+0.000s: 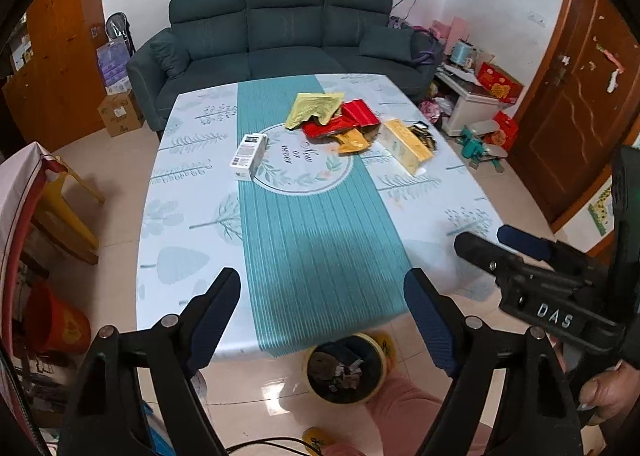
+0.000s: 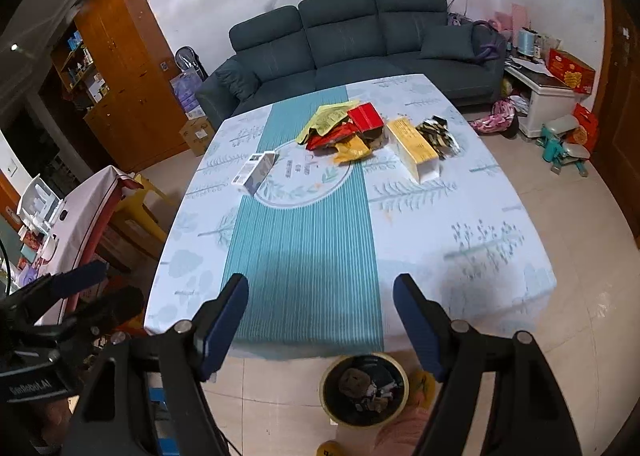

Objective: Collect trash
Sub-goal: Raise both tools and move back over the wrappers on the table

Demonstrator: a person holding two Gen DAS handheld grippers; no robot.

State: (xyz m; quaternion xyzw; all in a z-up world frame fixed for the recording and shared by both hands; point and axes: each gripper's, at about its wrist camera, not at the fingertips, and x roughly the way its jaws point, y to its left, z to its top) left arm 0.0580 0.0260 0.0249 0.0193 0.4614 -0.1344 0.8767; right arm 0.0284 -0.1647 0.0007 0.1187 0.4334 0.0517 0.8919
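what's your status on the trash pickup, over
Left tool and right tool open, empty. Wrappers and boxes on table, bin below. Path clear.

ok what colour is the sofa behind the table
Dark teal sofa; it shows best in the left wrist view.

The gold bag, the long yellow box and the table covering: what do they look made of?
Gold bag: probably metallised foil or plastic film; it is shiny and crumpled. Long yellow box: looks like thin printed cardboard, with flat faces, sharp edges and a matte surface. Table covering: likely wipeable plastic or coated cloth; it drapes over the edge with a slight sheen, though I can't be sure.
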